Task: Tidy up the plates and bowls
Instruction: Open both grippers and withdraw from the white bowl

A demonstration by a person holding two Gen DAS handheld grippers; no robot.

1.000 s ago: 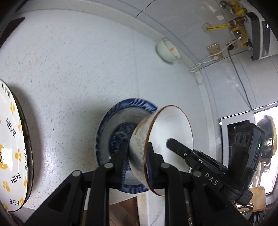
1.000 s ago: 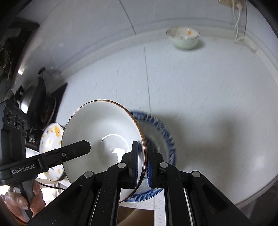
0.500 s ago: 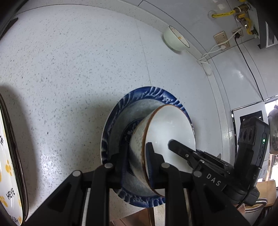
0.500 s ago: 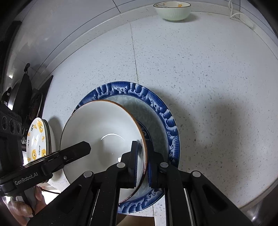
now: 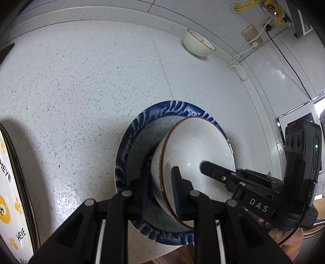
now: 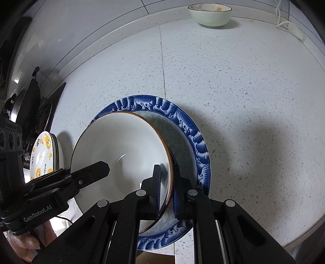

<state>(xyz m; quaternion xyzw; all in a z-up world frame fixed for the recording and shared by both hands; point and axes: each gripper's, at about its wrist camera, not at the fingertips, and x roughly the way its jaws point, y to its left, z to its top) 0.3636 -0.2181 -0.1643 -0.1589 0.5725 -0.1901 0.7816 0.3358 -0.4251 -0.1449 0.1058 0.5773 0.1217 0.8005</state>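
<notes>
A white bowl with a brown rim point(image 5: 195, 146) point(image 6: 121, 150) sits on the blue-patterned plate point(image 5: 132, 132) point(image 6: 182, 121) at the counter's front edge. My left gripper point(image 5: 160, 182) is shut on the bowl's left rim, one finger inside and one outside. My right gripper point(image 6: 166, 188) is shut on the bowl's right rim the same way. Each gripper shows in the other's view, the right one in the left wrist view point(image 5: 219, 174) and the left one in the right wrist view point(image 6: 89, 172).
A pale green bowl point(image 5: 196, 44) point(image 6: 211, 15) stands at the back by the wall. A stack of white plates with yellow bear prints point(image 5: 8, 182) point(image 6: 43, 154) is at the left. A white cable point(image 5: 237, 65) lies at the back right. Dark cookware point(image 6: 28, 101) is at the far left.
Both grippers lowered the bowl onto the blue plate; a second ago it was held tilted above it. Both stay shut on its rim.
</notes>
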